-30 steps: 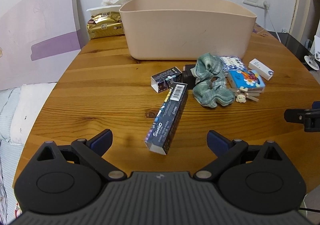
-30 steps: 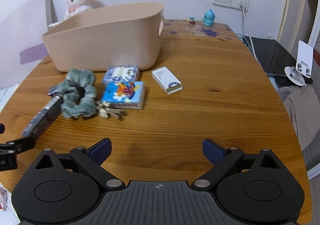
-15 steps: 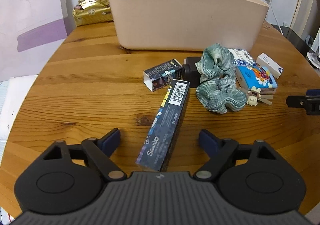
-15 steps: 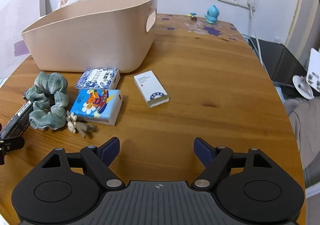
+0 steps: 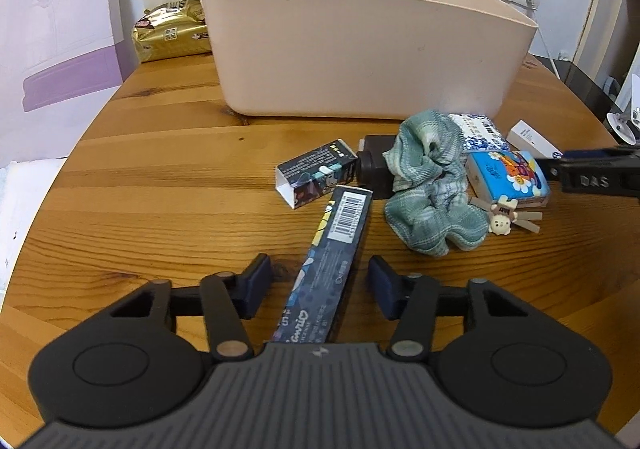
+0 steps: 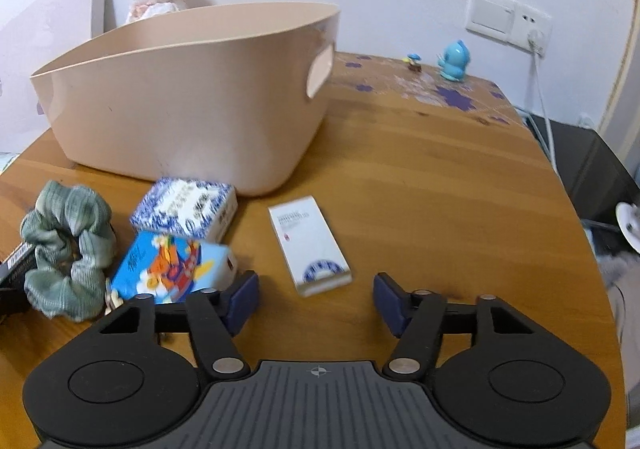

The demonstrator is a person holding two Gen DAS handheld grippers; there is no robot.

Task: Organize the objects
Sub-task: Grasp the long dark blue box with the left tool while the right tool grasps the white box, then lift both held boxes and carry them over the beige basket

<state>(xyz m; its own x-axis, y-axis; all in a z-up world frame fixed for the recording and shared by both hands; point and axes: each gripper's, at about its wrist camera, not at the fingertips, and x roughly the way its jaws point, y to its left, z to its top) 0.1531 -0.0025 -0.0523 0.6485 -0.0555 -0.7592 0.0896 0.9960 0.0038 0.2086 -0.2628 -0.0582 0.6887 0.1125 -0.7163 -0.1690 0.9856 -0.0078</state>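
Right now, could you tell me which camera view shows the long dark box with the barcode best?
The left wrist view: the long dark box lies lengthwise between the open left gripper. The right wrist view shows only a dark sliver at its left edge.

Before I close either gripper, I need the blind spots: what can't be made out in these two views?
- Beige plastic tub: its floor is hidden by its own walls in both views.
- Long dark carton: near end hidden behind the left gripper body.
- Black object: partly covered by the green scrunchie.
- White box: print blurred.
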